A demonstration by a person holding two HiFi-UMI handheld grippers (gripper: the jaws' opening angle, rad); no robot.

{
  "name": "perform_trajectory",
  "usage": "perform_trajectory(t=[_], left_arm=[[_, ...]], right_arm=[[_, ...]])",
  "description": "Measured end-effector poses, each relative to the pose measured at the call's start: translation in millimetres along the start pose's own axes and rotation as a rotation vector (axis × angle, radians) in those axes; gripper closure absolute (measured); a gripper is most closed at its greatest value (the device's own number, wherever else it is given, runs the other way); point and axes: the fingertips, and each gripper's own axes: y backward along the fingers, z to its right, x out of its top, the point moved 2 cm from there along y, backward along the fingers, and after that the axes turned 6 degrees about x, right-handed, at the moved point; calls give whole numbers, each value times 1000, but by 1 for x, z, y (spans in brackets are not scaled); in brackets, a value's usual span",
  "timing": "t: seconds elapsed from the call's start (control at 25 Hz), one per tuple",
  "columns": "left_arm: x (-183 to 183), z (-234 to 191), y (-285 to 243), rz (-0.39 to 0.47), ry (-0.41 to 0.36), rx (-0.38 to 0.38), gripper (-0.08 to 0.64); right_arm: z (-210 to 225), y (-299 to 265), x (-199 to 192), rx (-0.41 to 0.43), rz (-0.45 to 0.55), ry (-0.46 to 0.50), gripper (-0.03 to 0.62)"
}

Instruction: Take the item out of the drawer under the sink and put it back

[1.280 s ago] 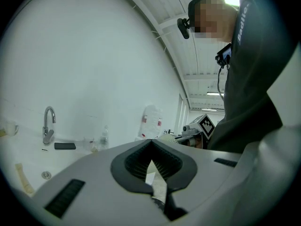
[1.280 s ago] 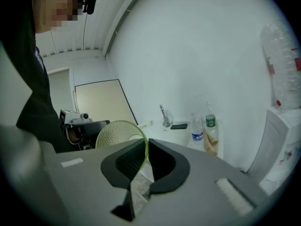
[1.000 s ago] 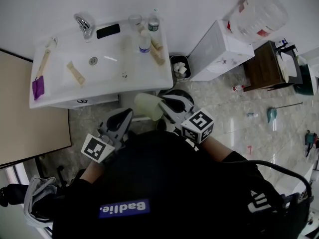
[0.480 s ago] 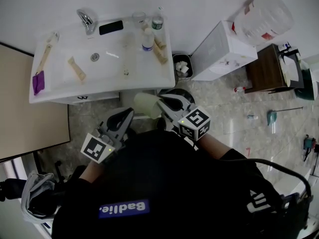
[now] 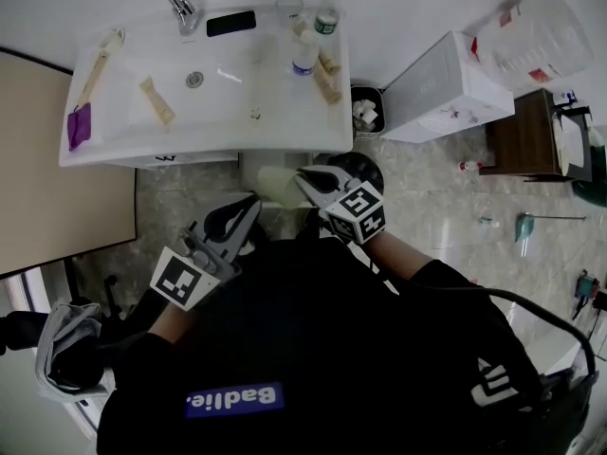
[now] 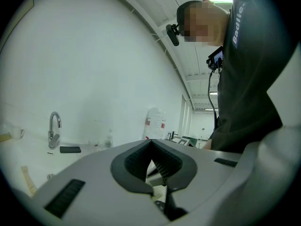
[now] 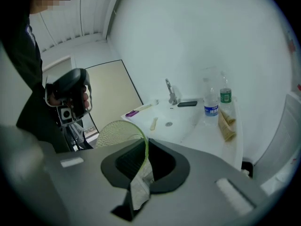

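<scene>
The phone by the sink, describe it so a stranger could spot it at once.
Find the white sink at the top of the head view, with its chrome faucet on the back ledge. Right of the faucet lies the phone: the only flat black slab there, unlike the clear bottles further right.

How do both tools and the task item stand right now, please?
Right tool shut on pale green item, held before the sink. Left tool shut, empty. Drawer out of view; no obstruction seen.
</scene>
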Motion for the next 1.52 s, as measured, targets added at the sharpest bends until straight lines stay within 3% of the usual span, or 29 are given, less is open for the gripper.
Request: perform_trajectory(t=[0.28,0.52,0.96,1.52], left_arm=[[5,-7,8,12,-6,27,555],[2,-12,17,-4,-20,55,555],[-5,-27,35,-25,-3,137,555],[-26,-30,60,-76,18,193,555]], right_arm=[[26,-46,-53,-21,-151,22,571],[57,-76,-112,-67,-343,67,571],[108,-135,-200,-168,-596,-3,571],[149,-172,-258,-267,-716,-49,571]])
